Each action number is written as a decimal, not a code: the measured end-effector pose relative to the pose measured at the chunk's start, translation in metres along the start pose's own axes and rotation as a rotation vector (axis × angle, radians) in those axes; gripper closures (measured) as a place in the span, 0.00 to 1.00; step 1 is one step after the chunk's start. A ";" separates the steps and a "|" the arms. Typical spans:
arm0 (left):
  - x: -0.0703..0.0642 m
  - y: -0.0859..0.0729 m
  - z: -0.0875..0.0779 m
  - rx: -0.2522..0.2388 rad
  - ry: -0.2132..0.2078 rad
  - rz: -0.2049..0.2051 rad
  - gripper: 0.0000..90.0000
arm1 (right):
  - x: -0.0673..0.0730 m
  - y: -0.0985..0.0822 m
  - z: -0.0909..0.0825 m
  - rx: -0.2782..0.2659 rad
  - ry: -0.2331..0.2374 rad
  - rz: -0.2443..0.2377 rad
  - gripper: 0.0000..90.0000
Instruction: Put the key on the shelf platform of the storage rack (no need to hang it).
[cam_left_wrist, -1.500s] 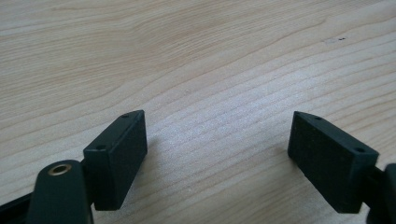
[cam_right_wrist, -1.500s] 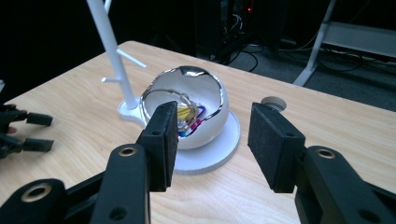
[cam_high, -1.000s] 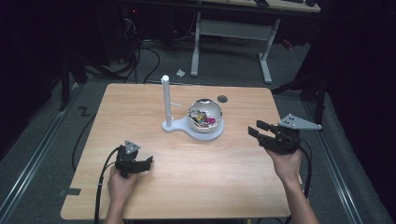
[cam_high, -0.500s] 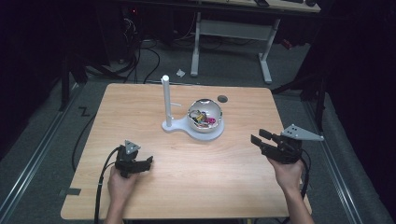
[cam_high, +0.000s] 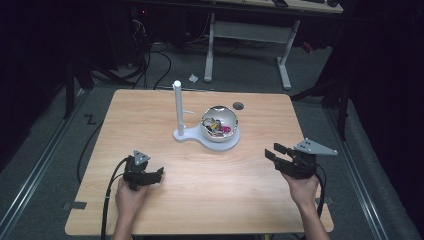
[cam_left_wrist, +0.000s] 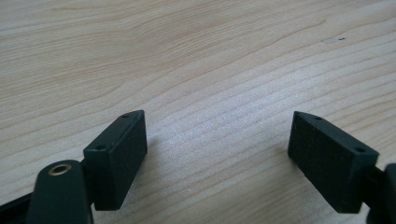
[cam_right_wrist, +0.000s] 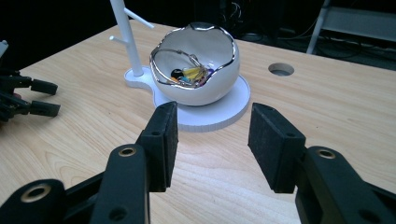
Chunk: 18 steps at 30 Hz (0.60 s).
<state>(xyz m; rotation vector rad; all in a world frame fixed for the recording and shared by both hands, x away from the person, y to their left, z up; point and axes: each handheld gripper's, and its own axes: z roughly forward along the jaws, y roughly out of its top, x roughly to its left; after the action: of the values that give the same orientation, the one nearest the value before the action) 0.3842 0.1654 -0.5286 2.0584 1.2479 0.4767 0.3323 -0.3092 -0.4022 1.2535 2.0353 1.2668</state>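
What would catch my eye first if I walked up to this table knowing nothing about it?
Probably the shiny white bowl near the middle of the wooden table, holding small colourful trinkets, with a thin white post rising beside it from the same white base. Next, the two black hand-held grippers: the left gripper low at the near left, the right gripper at the near right, both open and empty.

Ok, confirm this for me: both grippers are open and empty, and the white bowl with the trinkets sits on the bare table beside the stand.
Not quite. The bowl sits on the round base plate of the white stand, not on the bare table, as the right gripper view shows. The left gripper and right gripper are indeed open and empty.
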 end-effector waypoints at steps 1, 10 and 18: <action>0.000 0.000 0.000 0.000 0.000 0.000 0.22 | 0.000 -0.001 0.001 0.002 0.003 0.004 0.59; 0.000 0.000 0.000 0.000 0.000 0.000 0.22 | 0.000 -0.010 0.013 0.014 0.001 0.007 0.59; 0.000 0.000 0.000 0.000 0.000 0.000 0.22 | -0.001 -0.019 0.024 0.035 0.000 0.015 0.58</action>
<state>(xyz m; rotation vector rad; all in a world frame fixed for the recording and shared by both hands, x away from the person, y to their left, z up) 0.3842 0.1653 -0.5286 2.0582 1.2486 0.4768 0.3408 -0.3021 -0.4306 1.2868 2.0599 1.2425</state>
